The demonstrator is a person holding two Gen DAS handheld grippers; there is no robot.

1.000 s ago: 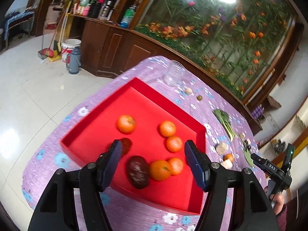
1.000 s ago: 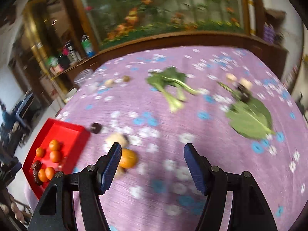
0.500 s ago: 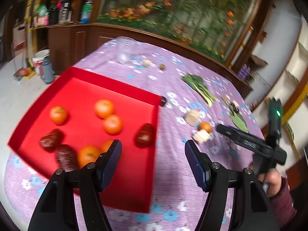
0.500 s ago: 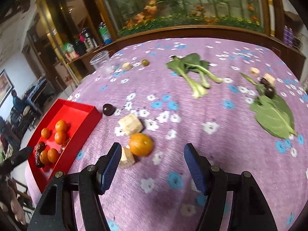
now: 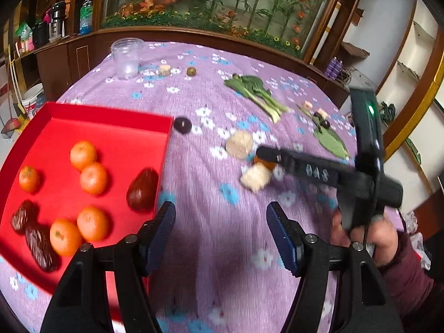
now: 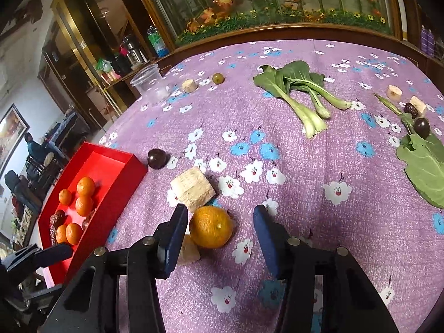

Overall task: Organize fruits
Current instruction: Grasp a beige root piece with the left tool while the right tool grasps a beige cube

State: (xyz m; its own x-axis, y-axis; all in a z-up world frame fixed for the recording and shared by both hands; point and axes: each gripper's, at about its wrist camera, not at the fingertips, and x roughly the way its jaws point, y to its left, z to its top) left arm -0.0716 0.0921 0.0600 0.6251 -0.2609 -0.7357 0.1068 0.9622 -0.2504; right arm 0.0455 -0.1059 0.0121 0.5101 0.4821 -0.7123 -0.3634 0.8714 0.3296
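A red tray [image 5: 111,116] at the table's left holds several oranges [image 5: 93,178], a red-brown fruit [image 5: 142,190] and dark dates [image 5: 38,245]; it also shows in the right wrist view [image 6: 119,166]. My right gripper [image 6: 219,231] is open, its jaws on either side of a loose orange [image 6: 211,226] on the cloth, beside a pale beige chunk [image 6: 193,188]. A dark round fruit [image 6: 157,158] lies by the tray's corner. My left gripper [image 5: 220,236] is open and empty above the cloth, right of the tray.
Bok choy [image 6: 302,94], a green leaf [image 6: 424,169], a dark fruit [image 6: 421,127], beige chunks [image 6: 394,92], a clear plastic cup [image 6: 149,84] and a small green fruit [image 6: 218,78] lie on the purple flowered cloth. A wooden cabinet runs behind the table.
My left gripper swung right, off the tray and over the cloth. My right gripper moved down and forward until the loose orange sits between its jaws.
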